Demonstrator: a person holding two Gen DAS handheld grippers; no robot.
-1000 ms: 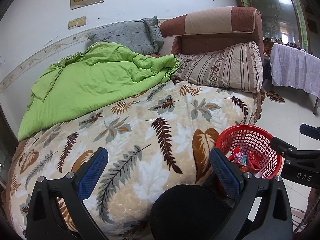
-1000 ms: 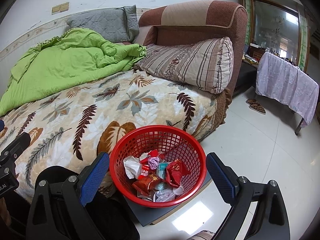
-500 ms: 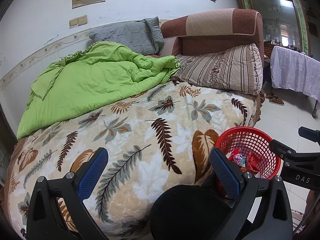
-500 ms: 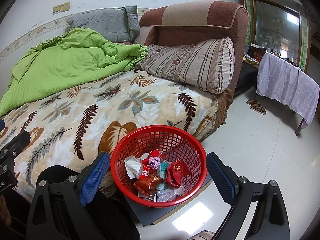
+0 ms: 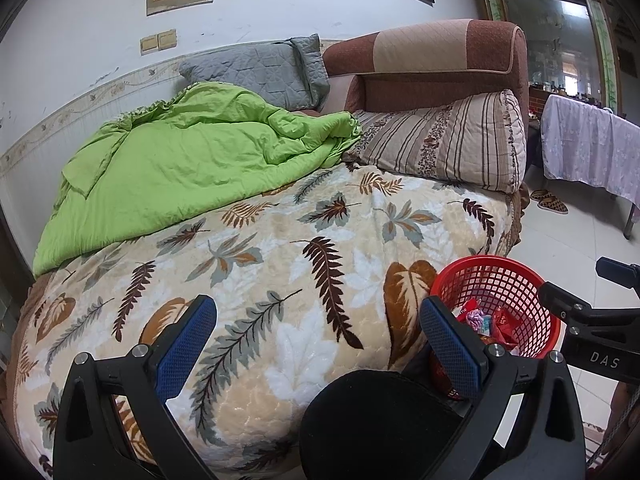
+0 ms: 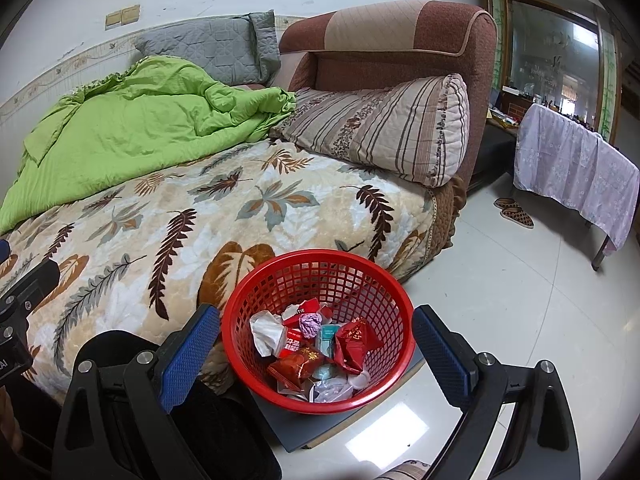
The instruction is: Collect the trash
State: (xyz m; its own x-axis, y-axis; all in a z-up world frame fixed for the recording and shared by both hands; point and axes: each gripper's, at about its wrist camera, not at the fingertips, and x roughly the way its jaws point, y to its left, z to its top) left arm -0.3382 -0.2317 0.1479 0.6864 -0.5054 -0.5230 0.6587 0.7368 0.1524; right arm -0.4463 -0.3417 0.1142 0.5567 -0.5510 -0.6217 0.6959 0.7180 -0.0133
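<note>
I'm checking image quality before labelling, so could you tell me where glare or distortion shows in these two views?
Right wrist view: a bright patch of glare lies on the glossy floor just in front of the red basket. Left wrist view: fisheye bending curves the wall border and darkens the corners; the bed is evenly lit and sharp.
</note>
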